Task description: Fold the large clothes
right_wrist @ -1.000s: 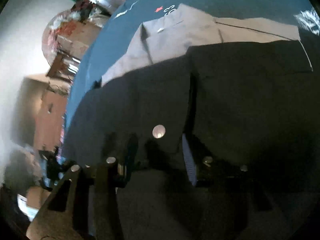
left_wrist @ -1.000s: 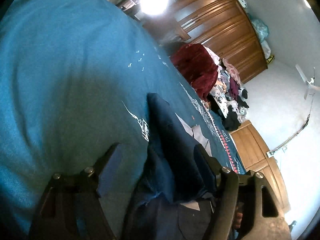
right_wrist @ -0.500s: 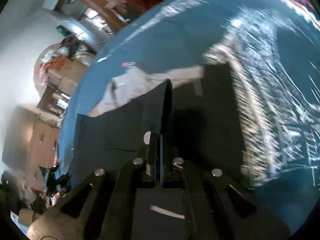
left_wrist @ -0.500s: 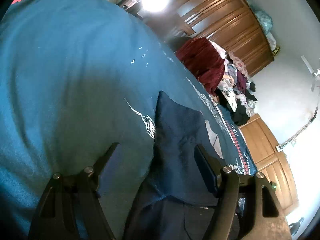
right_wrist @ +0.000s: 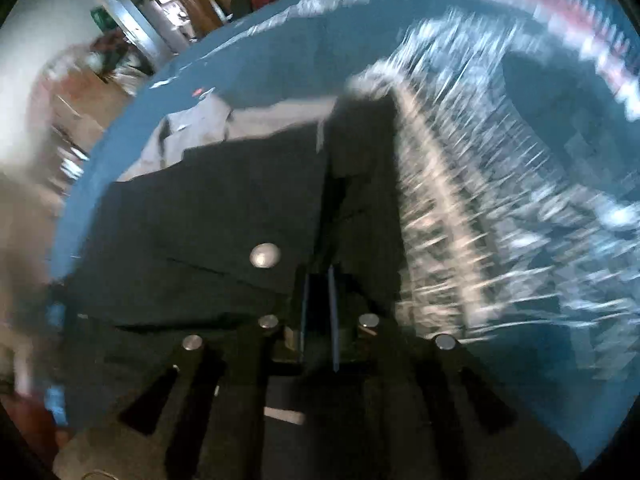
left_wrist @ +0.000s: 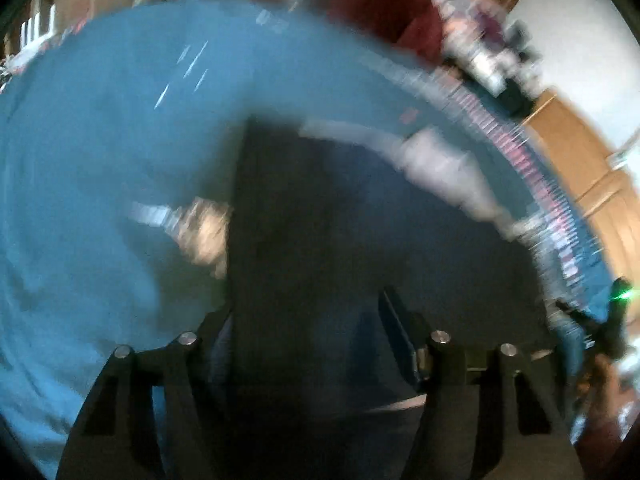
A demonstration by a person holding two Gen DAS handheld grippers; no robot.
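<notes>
A dark navy garment (left_wrist: 320, 240) with a metal button (right_wrist: 264, 255) and pale grey lining (right_wrist: 192, 128) lies on a blue bedspread (left_wrist: 100, 140). In the left wrist view, my left gripper (left_wrist: 304, 312) stands with its jaws wide apart and the dark cloth lying between them; the view is blurred. In the right wrist view, my right gripper (right_wrist: 318, 292) has its jaws nearly together on a fold of the dark garment (right_wrist: 200, 220).
The bedspread (right_wrist: 500, 200) carries white printed patterns and a red-patterned border (left_wrist: 540, 184). A dark red blanket (left_wrist: 384, 16) and a pile of clothes (left_wrist: 492, 56) lie at the far side. Wooden cabinets (left_wrist: 592, 184) stand at the right.
Both views have swung fast and are blurred. The right gripper went from open to shut on the garment's fold. More dark cloth now spreads before the left gripper.
</notes>
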